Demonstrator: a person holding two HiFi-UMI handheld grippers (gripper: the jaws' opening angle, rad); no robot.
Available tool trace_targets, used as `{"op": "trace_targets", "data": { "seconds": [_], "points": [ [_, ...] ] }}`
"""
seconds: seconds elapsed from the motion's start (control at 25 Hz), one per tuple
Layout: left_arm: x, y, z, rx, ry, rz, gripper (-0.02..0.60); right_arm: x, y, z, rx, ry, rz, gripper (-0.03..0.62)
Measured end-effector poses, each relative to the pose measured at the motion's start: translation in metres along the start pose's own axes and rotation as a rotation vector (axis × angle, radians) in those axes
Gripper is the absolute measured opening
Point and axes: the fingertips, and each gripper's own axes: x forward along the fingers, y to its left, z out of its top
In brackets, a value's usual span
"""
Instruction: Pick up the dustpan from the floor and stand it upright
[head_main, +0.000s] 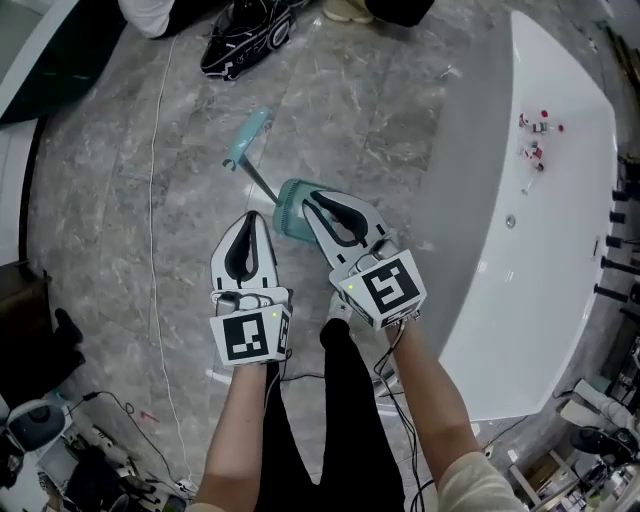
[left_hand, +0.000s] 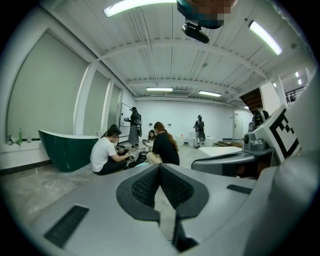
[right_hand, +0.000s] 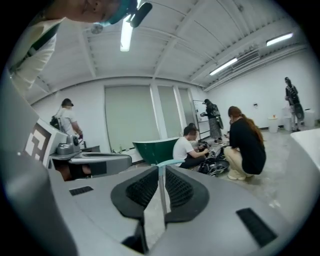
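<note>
The teal dustpan (head_main: 289, 216) has a thin grey rod that ends in a teal grip (head_main: 248, 138) pointing away from me over the grey marble floor. My right gripper (head_main: 309, 201) reaches over the pan and is shut on the rod. In the right gripper view the rod (right_hand: 156, 200) runs straight between the jaws of that gripper (right_hand: 159, 168), with the teal grip (right_hand: 170, 161) beyond the tips. I cannot tell whether the pan touches the floor. Just to the left, my left gripper (head_main: 250, 216) is shut, and its view (left_hand: 160, 166) shows nothing between the jaws.
A white bathtub (head_main: 540, 200) fills the right side. A black bag (head_main: 245, 35) lies ahead, and a thin cable (head_main: 153, 200) runs down the floor at left. Farther off sit several people (left_hand: 107, 155) beside a green tub (left_hand: 65, 147). Gear clutters the lower left corner (head_main: 60, 440).
</note>
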Motion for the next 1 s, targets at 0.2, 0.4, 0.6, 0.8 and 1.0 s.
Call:
{"op": "trace_targets", "data": {
  "seconds": [0.2,0.4,0.6,0.8,1.0],
  "points": [
    [-0.053,-0.024,0.053,-0.009,-0.019,-0.219,0.008,-0.046,0.041,0.057,0.019,0.007,-0.240,0.018],
    [-0.144,0.018,0.109,-0.021,-0.031,-0.253,0.008,-0.099,0.129,0.112,0.103,-0.054,-0.396,0.017],
    [-0.246,0.072,0.166,0.058,-0.018,-0.286,0.008,-0.144,0.222,0.157,0.104,-0.048,-0.537,0.017],
    [-0.325,0.095,0.256,0.100,-0.037,-0.297,0.008,-0.174,0.297,0.244,0.031,-0.062,-0.583,0.017],
    [-0.385,0.091,0.306,0.038,-0.127,-0.285,0.008,-0.206,0.367,0.298,-0.059,-0.140,-0.594,0.017]
  ]
}}
